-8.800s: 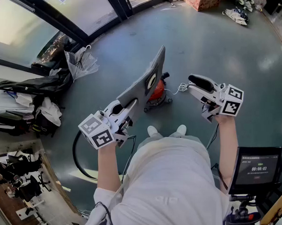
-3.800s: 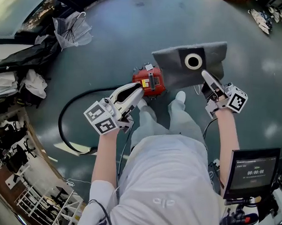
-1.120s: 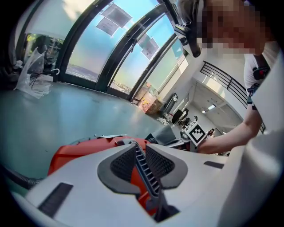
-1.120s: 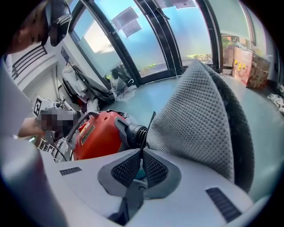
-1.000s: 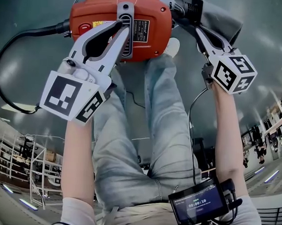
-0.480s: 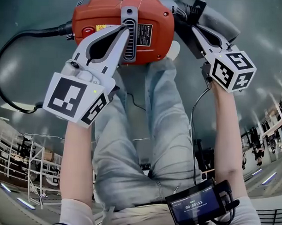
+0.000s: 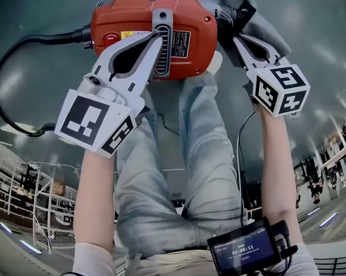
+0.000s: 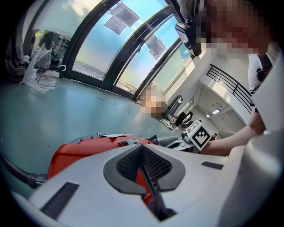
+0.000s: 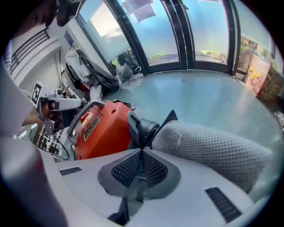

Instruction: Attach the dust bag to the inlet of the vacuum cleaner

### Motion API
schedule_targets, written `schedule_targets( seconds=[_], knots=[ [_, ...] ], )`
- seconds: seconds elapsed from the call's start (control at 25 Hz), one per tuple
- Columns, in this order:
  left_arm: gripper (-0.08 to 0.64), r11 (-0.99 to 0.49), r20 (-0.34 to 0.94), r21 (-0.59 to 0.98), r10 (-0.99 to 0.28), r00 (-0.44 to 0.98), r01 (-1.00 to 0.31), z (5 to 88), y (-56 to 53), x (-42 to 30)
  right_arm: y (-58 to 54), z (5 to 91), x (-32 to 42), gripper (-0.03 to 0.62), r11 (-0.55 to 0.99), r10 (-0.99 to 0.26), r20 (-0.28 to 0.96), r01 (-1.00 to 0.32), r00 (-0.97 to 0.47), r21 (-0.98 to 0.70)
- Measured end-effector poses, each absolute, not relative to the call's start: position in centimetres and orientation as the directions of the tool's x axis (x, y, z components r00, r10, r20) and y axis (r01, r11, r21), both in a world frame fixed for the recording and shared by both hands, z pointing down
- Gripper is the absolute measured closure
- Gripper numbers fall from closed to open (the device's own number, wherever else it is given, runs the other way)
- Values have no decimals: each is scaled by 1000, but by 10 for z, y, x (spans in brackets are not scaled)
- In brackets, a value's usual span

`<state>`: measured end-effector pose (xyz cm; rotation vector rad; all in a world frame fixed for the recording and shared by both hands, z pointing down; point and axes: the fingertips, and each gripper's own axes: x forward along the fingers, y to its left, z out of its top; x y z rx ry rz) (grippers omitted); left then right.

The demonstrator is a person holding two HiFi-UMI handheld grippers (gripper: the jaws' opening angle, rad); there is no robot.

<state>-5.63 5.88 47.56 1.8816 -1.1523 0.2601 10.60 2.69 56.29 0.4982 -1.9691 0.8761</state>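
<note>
Seen from above, a person leans over a red vacuum cleaner point(image 7: 126, 20) on the grey floor point(image 7: 33, 96), just past their jeans-clad legs point(image 7: 178, 163). A black hose point(image 7: 23, 50) curves away from the machine's left side.

The left tongs point(image 7: 156, 41) lie across the top of the vacuum cleaner, with the tips beside its grey handle strip point(image 7: 162, 26). In the left gripper view the left tongs point(image 8: 142, 149) are together, with the red body showing just beyond them. Whether they pinch anything cannot be told.

The right tongs point(image 7: 239, 40) reach in at the machine's right side. In the right gripper view the right tongs point(image 9: 142, 153) are clamped on the thin dark collar of the dust bag point(image 9: 213, 142). The bag's grey dimpled fabric spreads to the right. The collar sits against the black inlet point(image 9: 141, 126) sticking out of the red body.

A small screen point(image 7: 245, 253) hangs by the person's right forearm.
</note>
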Motion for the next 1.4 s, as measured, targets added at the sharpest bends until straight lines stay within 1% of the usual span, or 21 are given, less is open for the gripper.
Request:
schedule_targets(
  seconds=[0.12, 0.16, 0.2, 0.28, 0.32, 0.36, 0.4, 0.48, 0.52, 0.6, 0.68, 0.72, 0.8, 0.84, 0.92, 1.0, 1.08, 1.24, 1.32, 1.4],
  knots=[
    [548, -167, 564, 580, -624, 541, -797, 477, 58, -57, 36, 577, 100, 578, 690, -13, 859, -627, -511, -363],
    [548, -164, 566, 579, -624, 539, -798, 478, 59, -57, 43, 587, 100, 581, 718, 15, 872, -602, -489, -350],
    [548, -165, 570, 576, -621, 538, -800, 477, 59, -57, 56, 599, 100, 584, 751, 73, 888, -560, -454, -349],
    [548, -174, 576, 569, -613, 541, -804, 476, 59, -57, 99, 627, 102, 586, 830, 230, 911, -420, -342, -367],
    [548, -178, 579, 568, -608, 543, -804, 475, 58, -57, 118, 637, 102, 586, 861, 254, 918, -360, -305, -358],
    [548, -180, 581, 568, -604, 546, -803, 474, 59, -57, 127, 641, 101, 586, 874, 235, 921, -347, -312, -341],
    [548, -183, 582, 568, -599, 549, -802, 474, 59, -56, 126, 639, 101, 586, 858, 194, 914, -391, -355, -334],
    [548, -189, 578, 570, -599, 554, -800, 473, 57, -55, 109, 620, 108, 586, 772, 82, 884, -532, -459, -348],
    [548, -191, 574, 570, -603, 554, -799, 473, 56, -55, 98, 603, 112, 586, 733, 24, 866, -580, -500, -355],
    [548, -186, 568, 574, -610, 552, -797, 472, 57, -57, 74, 550, 111, 586, 684, -84, 799, -617, -596, -388],
    [548, -179, 566, 576, -618, 546, -798, 471, 58, -58, 42, 487, 99, 584, 663, -182, 707, -617, -683, -425],
    [548, -177, 565, 574, -621, 543, -799, 471, 57, -58, 22, 465, 97, 584, 661, -234, 684, -629, -691, -409],
    [548, -174, 566, 574, -622, 541, -800, 473, 57, -57, -18, 452, 105, 581, 667, -313, 717, -681, -623, -301],
    [548, -174, 567, 575, -621, 542, -800, 473, 57, -57, -33, 459, 110, 580, 677, -315, 757, -695, -573, -244],
    [548, -175, 567, 574, -619, 543, -800, 474, 58, -56, -48, 488, 111, 580, 695, -243, 834, -689, -495, -206],
    [548, -177, 569, 573, -617, 544, -800, 473, 57, -57, -48, 517, 104, 580, 665, -127, 882, -699, -454, -264],
    [548, -179, 571, 573, -613, 547, -800, 473, 57, -57, -44, 532, 98, 580, 607, -59, 899, -730, -435, -314],
    [548, -186, 566, 579, -609, 556, -793, 473, 57, -56, -47, 534, 103, 578, 506, -32, 910, -792, -414, -342],
    [548, -191, 563, 582, -606, 561, -790, 473, 57, -56, -49, 533, 107, 578, 474, -37, 913, -812, -405, -341],
    [548, -195, 561, 584, -605, 566, -788, 473, 56, -57, -51, 535, 109, 578, 411, -38, 908, -835, -416, -365]
  ],
)
